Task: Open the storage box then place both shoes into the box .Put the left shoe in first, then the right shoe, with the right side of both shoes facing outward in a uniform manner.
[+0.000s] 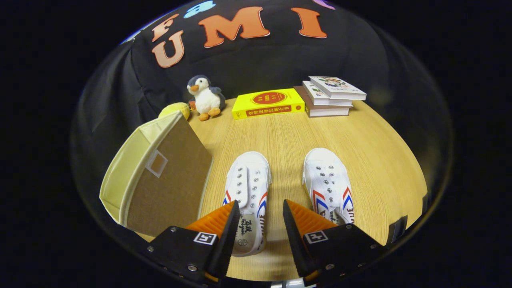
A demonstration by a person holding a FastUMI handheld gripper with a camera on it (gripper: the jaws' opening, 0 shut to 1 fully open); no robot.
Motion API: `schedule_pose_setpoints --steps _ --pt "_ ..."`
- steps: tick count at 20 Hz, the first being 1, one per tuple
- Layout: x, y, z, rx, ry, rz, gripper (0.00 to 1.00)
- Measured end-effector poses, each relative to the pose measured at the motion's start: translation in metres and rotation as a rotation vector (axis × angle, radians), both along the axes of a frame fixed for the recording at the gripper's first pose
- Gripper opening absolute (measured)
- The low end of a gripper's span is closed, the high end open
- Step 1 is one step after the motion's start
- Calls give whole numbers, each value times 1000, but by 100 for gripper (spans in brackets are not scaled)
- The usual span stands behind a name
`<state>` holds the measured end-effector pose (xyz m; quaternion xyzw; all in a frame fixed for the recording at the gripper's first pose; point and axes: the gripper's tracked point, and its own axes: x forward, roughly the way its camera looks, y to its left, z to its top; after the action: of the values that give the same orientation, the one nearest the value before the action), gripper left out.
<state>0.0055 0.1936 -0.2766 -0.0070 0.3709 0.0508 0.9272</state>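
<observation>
Two white canvas shoes with red and blue stripes lie side by side on the wooden table, toes pointing away from me. The left shoe [248, 192] has its heel between my fingers, and the right shoe [329, 186] lies partly behind the right finger. My gripper [261, 208] hovers above the left shoe's heel, open, touching nothing. The storage box [160, 176], pale yellow fabric with a brown lid face, stands shut to the left of the shoes.
At the back of the table [380, 160] sit a plush penguin [206, 98], a yellow plush [177, 109] behind the box, a yellow book [268, 103] and a stack of three books [332, 98]. Bare wood lies between shoes and books.
</observation>
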Motion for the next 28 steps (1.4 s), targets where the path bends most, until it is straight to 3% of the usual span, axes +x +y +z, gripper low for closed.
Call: schedule_pose_setpoints --steps 3,9,16,20,21,24,28 --pt "7 -2 -18 -27 30 16 63" --pt "20 5 -41 7 66 22 48" --pt "21 12 -49 59 70 22 46" --pt "22 15 -43 75 40 4 17" --pt "23 15 -42 109 38 -22 5" --pt "24 17 -30 240 35 -87 0" --pt "22 8 -4 242 2 -131 0"
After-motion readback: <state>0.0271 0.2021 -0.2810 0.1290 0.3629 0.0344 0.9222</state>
